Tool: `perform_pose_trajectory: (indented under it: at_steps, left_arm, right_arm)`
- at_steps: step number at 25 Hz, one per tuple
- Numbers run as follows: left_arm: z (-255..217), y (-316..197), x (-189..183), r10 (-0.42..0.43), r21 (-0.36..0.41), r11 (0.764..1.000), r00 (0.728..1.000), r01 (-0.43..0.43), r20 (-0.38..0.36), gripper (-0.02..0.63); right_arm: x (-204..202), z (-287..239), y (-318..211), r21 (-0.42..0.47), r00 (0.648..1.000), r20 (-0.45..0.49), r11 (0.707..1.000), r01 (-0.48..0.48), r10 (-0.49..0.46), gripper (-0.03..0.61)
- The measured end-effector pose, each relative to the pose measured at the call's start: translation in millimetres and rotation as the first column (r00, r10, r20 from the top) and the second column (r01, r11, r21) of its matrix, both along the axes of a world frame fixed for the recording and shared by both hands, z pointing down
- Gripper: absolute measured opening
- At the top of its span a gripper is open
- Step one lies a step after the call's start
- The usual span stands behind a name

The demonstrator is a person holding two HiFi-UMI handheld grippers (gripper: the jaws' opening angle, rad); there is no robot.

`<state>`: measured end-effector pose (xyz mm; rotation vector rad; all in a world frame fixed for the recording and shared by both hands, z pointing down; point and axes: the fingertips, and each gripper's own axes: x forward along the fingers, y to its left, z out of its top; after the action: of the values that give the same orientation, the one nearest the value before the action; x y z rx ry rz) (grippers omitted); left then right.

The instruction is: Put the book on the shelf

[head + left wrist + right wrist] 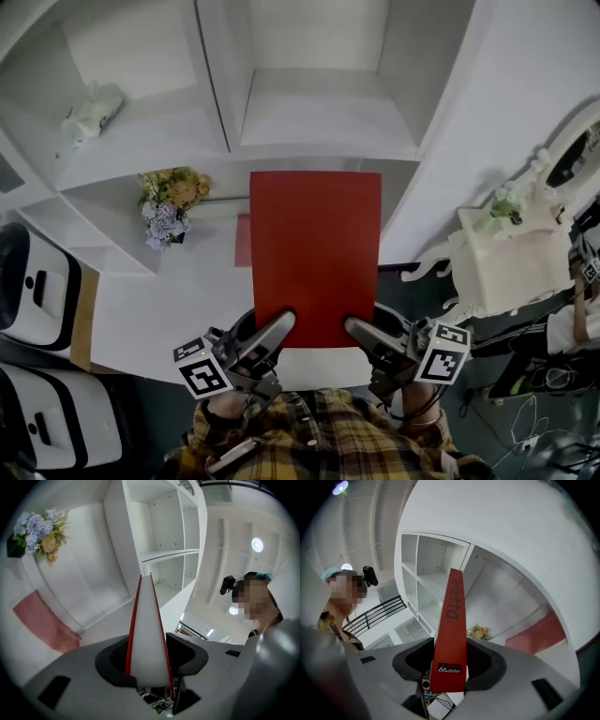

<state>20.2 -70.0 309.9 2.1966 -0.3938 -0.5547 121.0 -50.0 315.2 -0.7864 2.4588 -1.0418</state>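
A red book (315,255) is held flat between both grippers in the head view, its far edge close to the white shelf unit (319,112). My left gripper (279,328) is shut on the book's near left corner; its own view shows the white page edge (148,634) between the jaws. On the near right corner my right gripper (354,328) is shut, and the red spine (451,639) with dark lettering runs between its jaws. The open shelf compartment (314,70) lies straight ahead of the book.
A small bouquet of flowers (169,204) stands on the white ledge to the left. A pink cloth (44,627) lies on that ledge under the book. A pale soft toy (92,112) sits in the left compartment. White ornate furniture (511,253) stands at right.
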Motion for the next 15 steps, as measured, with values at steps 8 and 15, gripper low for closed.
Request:
perform_pose_trajectory:
  at_steps: [8,15]
  left_arm:
    - [-10.4,-3.0,4.0,-0.033,0.023,0.999,0.999,0.033,0.008,0.204]
    - [-19.5,-6.9,0.5,-0.025,0.054,0.998,1.000,0.025,-0.013,0.204]
  right_arm:
    - [5.2,-9.5,-6.0,0.024,0.999,0.012,0.999,0.029,-0.029,0.205]
    - [2.0,-19.4,-9.2,0.056,1.000,0.001,0.998,0.012,-0.012,0.204]
